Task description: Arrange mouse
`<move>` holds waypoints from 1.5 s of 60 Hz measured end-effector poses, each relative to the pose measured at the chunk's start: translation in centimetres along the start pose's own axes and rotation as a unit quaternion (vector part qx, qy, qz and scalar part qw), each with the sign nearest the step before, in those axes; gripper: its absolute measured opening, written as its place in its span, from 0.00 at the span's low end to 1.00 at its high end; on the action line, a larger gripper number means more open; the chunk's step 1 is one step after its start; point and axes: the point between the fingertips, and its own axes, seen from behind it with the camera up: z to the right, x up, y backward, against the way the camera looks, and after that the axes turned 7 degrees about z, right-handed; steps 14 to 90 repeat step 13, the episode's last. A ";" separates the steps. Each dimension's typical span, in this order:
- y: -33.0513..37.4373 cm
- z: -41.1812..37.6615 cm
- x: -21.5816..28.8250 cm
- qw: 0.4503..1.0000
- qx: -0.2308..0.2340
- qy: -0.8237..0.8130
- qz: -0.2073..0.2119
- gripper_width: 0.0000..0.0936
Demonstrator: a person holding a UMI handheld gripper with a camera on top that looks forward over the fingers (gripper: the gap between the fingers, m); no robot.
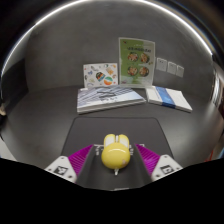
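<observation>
A yellow mouse (116, 153) sits between my gripper's (117, 149) two fingers, with the magenta pads (80, 159) touching it on both sides. The gripper is shut on it. The mouse is over a dark mouse mat (115, 127) that lies on the grey table and reaches ahead of the fingers. I cannot tell whether the mouse rests on the mat or is held just above it. Its underside is hidden.
Beyond the mat lie a striped booklet (109, 97) and a blue-white booklet (168, 97). Behind them a small picture card (100, 73) and a taller menu card (136, 58) stand against the wall, next to wall sockets (168, 66).
</observation>
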 end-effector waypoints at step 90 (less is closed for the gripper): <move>6.5 -0.8 -0.4 0.998 0.035 -0.053 0.002 0.91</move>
